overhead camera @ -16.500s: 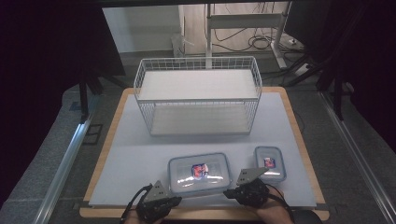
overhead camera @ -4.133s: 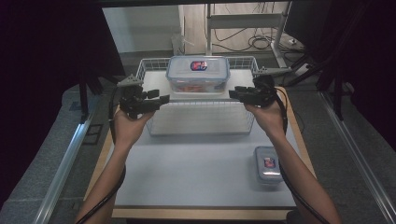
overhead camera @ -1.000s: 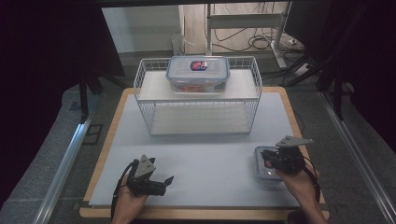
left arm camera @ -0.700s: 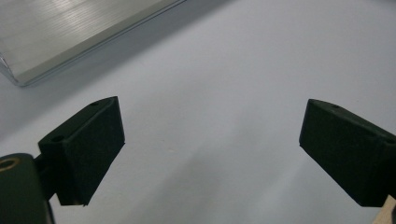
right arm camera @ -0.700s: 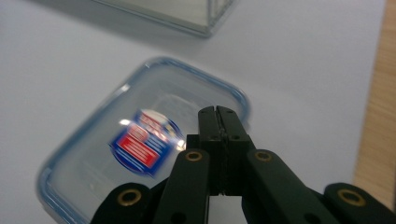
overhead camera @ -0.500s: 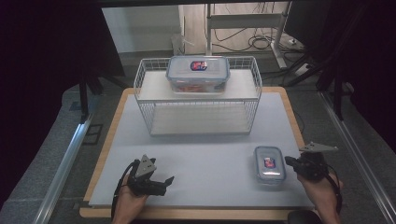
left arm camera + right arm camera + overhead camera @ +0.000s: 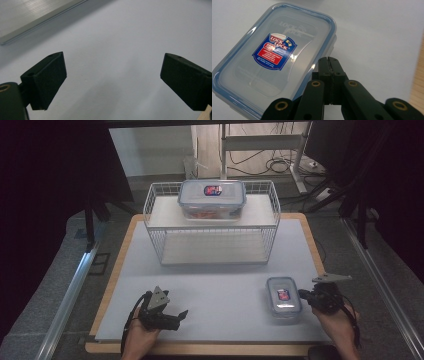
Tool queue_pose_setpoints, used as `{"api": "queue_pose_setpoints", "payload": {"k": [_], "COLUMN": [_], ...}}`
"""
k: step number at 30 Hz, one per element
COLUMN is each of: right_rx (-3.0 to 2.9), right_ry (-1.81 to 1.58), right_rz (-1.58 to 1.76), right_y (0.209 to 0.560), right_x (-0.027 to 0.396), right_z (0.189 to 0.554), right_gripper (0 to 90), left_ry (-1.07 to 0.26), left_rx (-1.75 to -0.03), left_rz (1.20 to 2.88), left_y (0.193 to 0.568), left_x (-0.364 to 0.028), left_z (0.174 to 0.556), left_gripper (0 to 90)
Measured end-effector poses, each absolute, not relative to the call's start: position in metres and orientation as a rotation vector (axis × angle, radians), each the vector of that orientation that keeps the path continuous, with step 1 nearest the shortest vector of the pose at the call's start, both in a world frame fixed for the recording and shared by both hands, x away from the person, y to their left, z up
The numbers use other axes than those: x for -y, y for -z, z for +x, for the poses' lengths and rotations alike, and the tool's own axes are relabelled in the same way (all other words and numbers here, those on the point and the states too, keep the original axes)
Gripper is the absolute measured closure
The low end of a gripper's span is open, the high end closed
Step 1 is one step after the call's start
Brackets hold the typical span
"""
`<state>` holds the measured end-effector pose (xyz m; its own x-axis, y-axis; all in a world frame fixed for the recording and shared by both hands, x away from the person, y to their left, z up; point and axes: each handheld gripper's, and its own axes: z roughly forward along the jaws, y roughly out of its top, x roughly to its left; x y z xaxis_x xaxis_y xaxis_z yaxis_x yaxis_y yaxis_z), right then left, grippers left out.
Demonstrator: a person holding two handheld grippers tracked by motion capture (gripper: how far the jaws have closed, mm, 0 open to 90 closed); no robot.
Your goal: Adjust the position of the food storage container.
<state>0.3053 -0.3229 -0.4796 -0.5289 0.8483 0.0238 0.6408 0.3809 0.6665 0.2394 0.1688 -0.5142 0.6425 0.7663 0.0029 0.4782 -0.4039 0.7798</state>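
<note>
"LOCK & LOCK" can be read twice on the lid of the small container [image 7: 274, 62] in the right gripper view: once embossed in the clear plastic towards 12 o'clock of the lid, and once printed in white on the blue-and-red sticker [image 7: 275, 51] at its centre. The sticker's smaller lines are too fine to be read. The sticker on the large container [image 7: 212, 199] is illegible in the high view.

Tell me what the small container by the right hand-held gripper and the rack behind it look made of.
The small container looks like clear glossy plastic: see-through lid, blue seal rim, glare, printed sticker. The rack looks like white-coated metal wire, judging by its thin grid walls, with flat pale shelves, perhaps board or plastic. The right hand-held gripper beside the container is matte black.
</note>
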Motion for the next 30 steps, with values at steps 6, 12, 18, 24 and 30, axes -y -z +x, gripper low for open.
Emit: {"api": "queue_pose_setpoints", "payload": {"k": [6,12,18,24,30], "right_rx": [-2.385,-2.471,-2.572,-2.574,-2.594], "right_ry": [-0.939,-0.962,-0.936,-0.994,-1.013], "right_rz": [1.26,1.17,1.024,1.064,1.064], "right_y": [0.481,0.483,0.491,0.49,0.491], "right_x": [0.3,0.263,0.224,0.239,0.247], "right_z": [0.31,0.317,0.312,0.298,0.269], "right_gripper": [89.8,89.8,89.8,89.7,89.7], "left_ry": [-0.462,-0.455,-0.456,-0.454,-0.457], "left_rx": [-0.963,-0.957,-0.949,-0.955,-0.949], "left_rz": [2.088,2.097,2.104,2.096,2.103], "left_y": [0.515,0.516,0.516,0.515,0.515], "left_x": [-0.166,-0.164,-0.163,-0.166,-0.164], "left_z": [0.24,0.241,0.24,0.24,0.239], "left_gripper": [6.6,6.5,6.5,6.5,6.6]}}
